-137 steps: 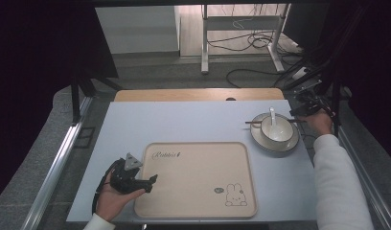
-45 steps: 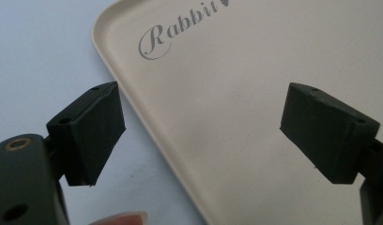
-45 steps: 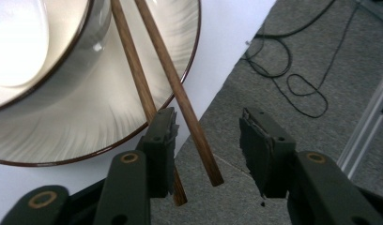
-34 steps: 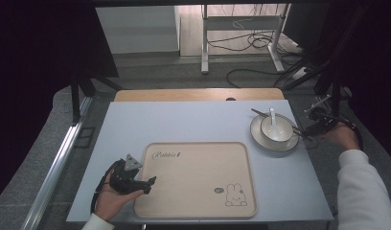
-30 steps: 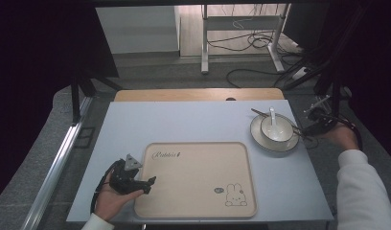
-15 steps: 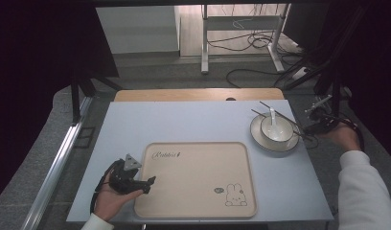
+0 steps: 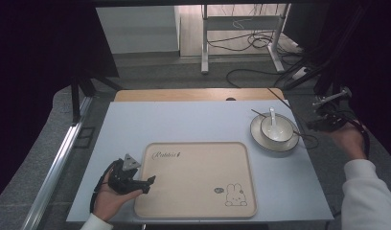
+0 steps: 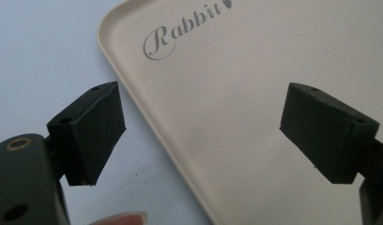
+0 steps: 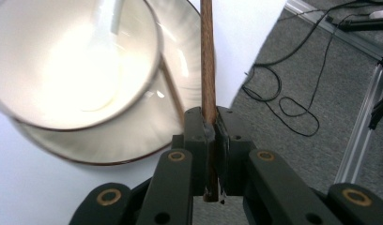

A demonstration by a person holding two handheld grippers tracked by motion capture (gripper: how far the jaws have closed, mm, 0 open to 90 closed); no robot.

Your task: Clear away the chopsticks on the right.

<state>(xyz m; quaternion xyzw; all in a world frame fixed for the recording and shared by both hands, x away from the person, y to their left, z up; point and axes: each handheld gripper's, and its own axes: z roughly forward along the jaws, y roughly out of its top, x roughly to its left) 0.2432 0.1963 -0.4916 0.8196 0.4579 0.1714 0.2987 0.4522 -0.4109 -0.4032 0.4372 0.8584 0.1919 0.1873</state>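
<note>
A white bowl point(image 7: 276, 127) with a white spoon point(image 7: 272, 117) in it stands on a white plate point(image 7: 260, 139) at the table's right. My right gripper point(image 7: 314, 125) hovers just off the plate's right side, shut on a brown chopstick point(image 9: 207, 56); its jaws have just been closing on it. That chopstick point(image 7: 282, 106) slants up and back over the bowl. A second chopstick point(image 9: 173, 96) lies across the plate. My left gripper point(image 7: 148, 185) rests open at the left edge of the beige rabbit tray point(image 7: 198, 191). The tray's rim point(image 8: 133, 93) runs between its open jaws.
The blue table top point(image 7: 184, 124) ends close to the right of the plate, with grey floor and black cables point(image 9: 293, 108) beyond. A wooden strip point(image 7: 184, 95) borders the far edge. A metal rail point(image 7: 59, 163) runs along the left side.
My right gripper has risen with the chopstick, whose far end has lifted off the plate and now points up and back. The left gripper has stayed put.
</note>
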